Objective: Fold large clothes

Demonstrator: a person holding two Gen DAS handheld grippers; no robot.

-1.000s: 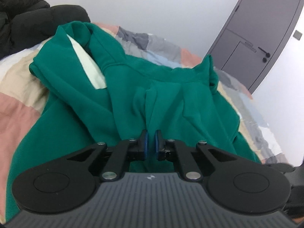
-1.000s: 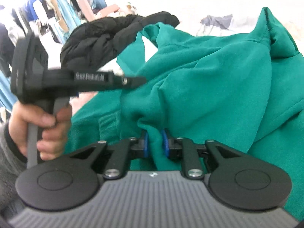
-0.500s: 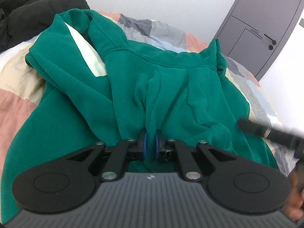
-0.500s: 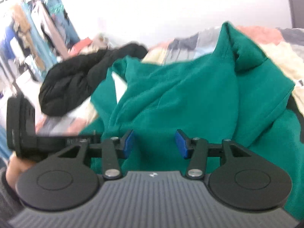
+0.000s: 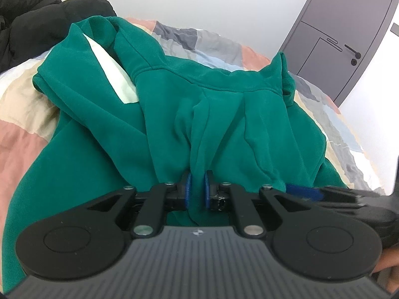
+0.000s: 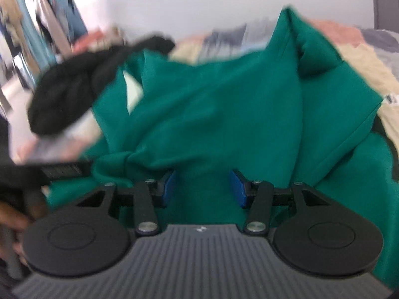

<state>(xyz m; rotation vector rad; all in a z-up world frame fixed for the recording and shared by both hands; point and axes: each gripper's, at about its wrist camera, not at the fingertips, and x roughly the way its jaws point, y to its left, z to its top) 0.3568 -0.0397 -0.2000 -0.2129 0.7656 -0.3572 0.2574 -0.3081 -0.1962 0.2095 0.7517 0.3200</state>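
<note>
I see one patchwork bed [image 5: 22, 104], one green hoodie [image 5: 224, 114] spread across it, and one black coat [image 5: 30, 30] at the far left. My left tongs [image 5: 197, 194] pinch a fold of the hoodie's near edge. My right tongs [image 6: 203, 186] have just opened and stand apart over the green cloth, gripping nothing.

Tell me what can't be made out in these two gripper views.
- Hoodie hem: left view, hidden behind the left gripper.
- Black jacket and hanging clothes: right view, smeared by blur.
- Right gripper: whether the fingers touch cloth, blurred.
- Door: left view, cut off by the edge.
</note>
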